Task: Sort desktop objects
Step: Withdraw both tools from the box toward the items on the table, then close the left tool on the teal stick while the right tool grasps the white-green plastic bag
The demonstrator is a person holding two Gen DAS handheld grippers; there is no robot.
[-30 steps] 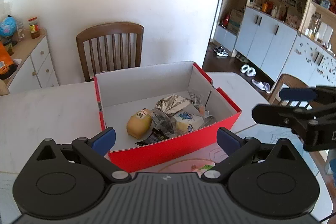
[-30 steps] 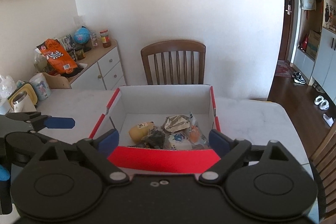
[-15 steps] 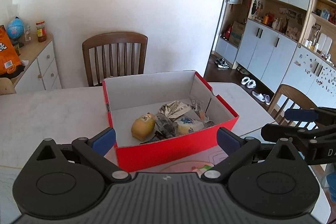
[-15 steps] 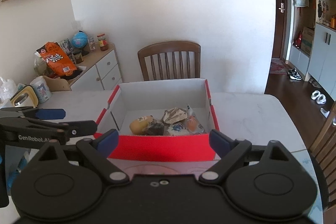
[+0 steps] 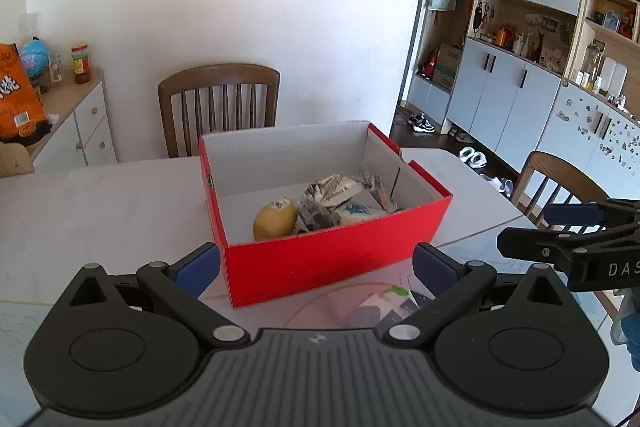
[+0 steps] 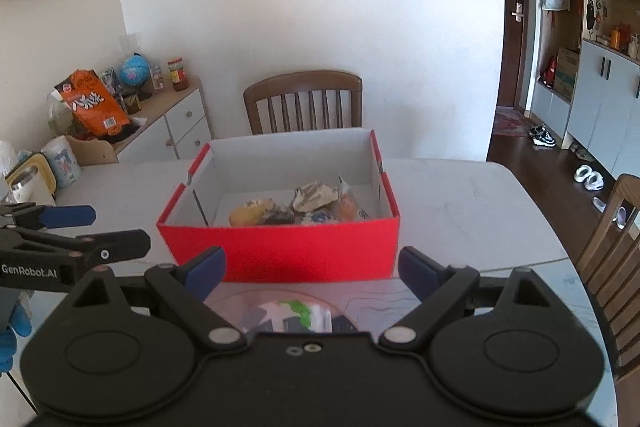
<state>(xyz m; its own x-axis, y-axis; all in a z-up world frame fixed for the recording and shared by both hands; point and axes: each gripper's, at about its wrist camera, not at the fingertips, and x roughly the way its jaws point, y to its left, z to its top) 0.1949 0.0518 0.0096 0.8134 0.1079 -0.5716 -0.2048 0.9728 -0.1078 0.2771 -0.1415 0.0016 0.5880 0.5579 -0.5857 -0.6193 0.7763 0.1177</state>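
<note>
- While both hang empty, the left gripper (image 5: 316,267) is spread wide.
- Red box (image 5: 336,259) sits mid-surface, holding yellow fruit (image 5: 275,219) and wrappers (image 5: 332,189).
- Right gripper (image 6: 312,267) is spread too; a low reach could knock the box's near wall.

Left wrist view: looks forward along the left hand-held gripper (image 5: 316,267) from above the near edge of the table (image 5: 100,203), facing the red box (image 5: 332,259), which sits close and turned, one corner nearest.
Right wrist view: looks forward along the right hand-held gripper (image 6: 312,267), facing the red box (image 6: 280,251) almost square-on, close ahead on the table (image 6: 460,211).
Relative placement: each view catches the other gripper at its edge; the right one (image 5: 568,231) on the left view's right side, the left one (image 6: 76,231) on the right view's left side.
Shared scene: red box, table, wooden chair (image 5: 218,107) (image 6: 304,101) behind it, white wall, sideboard (image 5: 76,123) (image 6: 172,123) on the left.
</note>
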